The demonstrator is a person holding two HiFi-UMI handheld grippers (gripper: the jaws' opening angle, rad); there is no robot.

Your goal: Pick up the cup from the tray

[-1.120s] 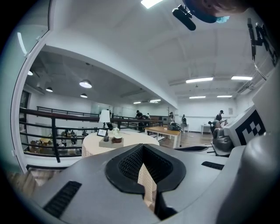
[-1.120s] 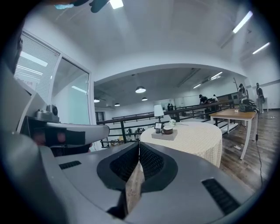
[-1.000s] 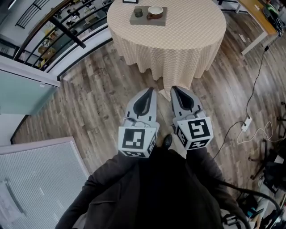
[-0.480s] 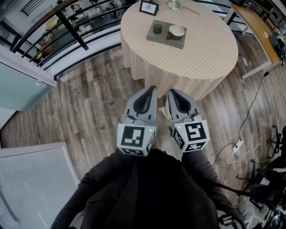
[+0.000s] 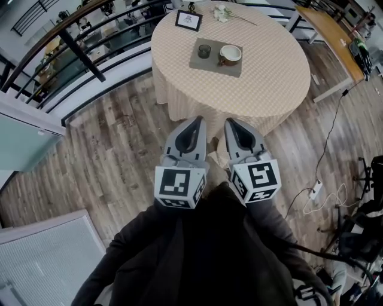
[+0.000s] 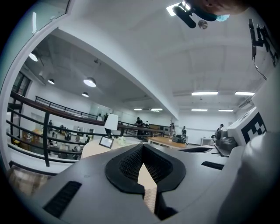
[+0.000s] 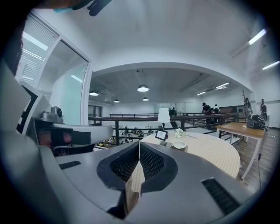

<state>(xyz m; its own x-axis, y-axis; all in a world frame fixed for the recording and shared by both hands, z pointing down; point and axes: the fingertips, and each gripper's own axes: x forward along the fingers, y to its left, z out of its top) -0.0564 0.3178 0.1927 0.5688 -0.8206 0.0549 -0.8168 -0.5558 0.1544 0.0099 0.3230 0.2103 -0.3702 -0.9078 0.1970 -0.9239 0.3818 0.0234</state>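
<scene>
A round table (image 5: 263,83) with a beige checked cloth stands ahead of me. On it lies a grey tray (image 5: 216,64) that bears a small dark cup (image 5: 204,51) and a white cup on a brown saucer (image 5: 230,54). My left gripper (image 5: 197,120) and right gripper (image 5: 231,121) are held side by side over the wooden floor, short of the table's near edge. Both are shut with nothing in them. In the right gripper view the white cup (image 7: 179,145) and the dark cup (image 7: 169,143) show far off beyond the closed jaws of the right gripper (image 7: 139,145). The left gripper (image 6: 143,151) faces the railing.
A picture frame (image 5: 188,20) and flowers (image 5: 224,12) stand at the table's far side. A black railing (image 5: 90,57) runs along the left. A wooden desk (image 5: 326,24) is at the upper right. A cable and power strip (image 5: 312,192) lie on the floor at the right.
The table and tray have come lower and nearer in the head view as the person walked towards them. Both grippers stay shut and side by side.
</scene>
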